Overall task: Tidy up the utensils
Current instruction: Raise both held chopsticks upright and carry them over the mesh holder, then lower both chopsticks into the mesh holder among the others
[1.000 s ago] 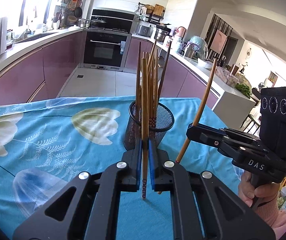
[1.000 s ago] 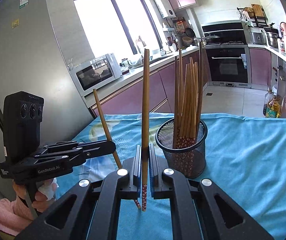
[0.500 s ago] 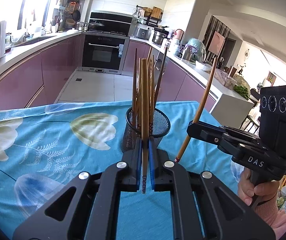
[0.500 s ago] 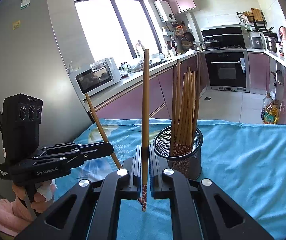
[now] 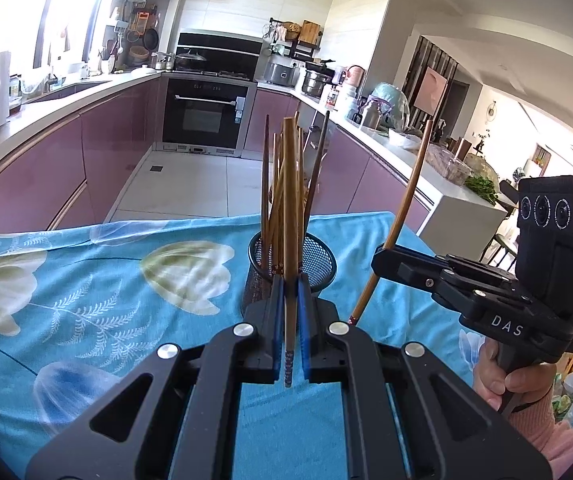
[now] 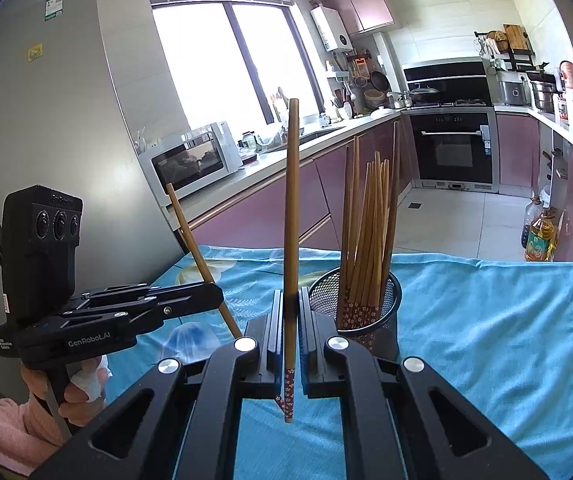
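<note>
Both hand-held grippers, left [image 5: 288, 320] and right [image 6: 289, 332], pinch one upright chopstick [image 5: 289, 216] each, patterned ends down, probably for dropping into the mesh cup [image 6: 382, 320] of chopsticks on the tabletop [image 6: 486, 320]

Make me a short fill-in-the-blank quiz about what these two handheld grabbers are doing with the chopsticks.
1. Each gripper is shut on one ____.
2. The other chopsticks stand in a black ____ holder.
3. The tablecloth under the holder is mostly ____.
4. The left gripper holds its stick upright, right in front of the ____.

Answers: chopstick; mesh; blue; holder
</note>
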### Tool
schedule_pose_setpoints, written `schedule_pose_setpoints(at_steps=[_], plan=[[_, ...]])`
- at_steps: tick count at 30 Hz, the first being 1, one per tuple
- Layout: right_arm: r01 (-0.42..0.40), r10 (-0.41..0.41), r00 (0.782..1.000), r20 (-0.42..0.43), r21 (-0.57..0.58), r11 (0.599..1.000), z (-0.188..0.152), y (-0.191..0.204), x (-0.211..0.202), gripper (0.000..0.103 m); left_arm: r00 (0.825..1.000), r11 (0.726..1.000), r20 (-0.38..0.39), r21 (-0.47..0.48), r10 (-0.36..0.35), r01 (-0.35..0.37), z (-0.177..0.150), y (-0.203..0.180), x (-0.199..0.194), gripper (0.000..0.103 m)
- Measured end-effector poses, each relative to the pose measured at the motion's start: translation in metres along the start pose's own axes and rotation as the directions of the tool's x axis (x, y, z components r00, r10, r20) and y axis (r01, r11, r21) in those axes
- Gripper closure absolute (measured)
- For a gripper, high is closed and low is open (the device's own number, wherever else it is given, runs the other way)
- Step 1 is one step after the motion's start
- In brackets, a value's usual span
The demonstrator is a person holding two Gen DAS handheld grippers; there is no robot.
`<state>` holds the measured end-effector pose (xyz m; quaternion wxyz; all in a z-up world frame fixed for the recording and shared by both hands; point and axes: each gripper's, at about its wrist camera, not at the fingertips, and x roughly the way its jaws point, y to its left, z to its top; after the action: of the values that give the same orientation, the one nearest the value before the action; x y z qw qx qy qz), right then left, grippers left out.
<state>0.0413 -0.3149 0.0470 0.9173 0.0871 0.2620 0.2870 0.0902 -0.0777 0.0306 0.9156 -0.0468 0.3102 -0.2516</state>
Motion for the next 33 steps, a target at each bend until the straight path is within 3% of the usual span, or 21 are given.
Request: schedule_pose_setpoints(at_steps=[33], plan=[[0.004,-0.003,0.998,0.067,-0.016,1.0,0.027,-0.005,-0.012,0.097,0.996,0.999,0.083,0.05,-0.013,0.009,0.036,-0.018,-0.028,0.096]])
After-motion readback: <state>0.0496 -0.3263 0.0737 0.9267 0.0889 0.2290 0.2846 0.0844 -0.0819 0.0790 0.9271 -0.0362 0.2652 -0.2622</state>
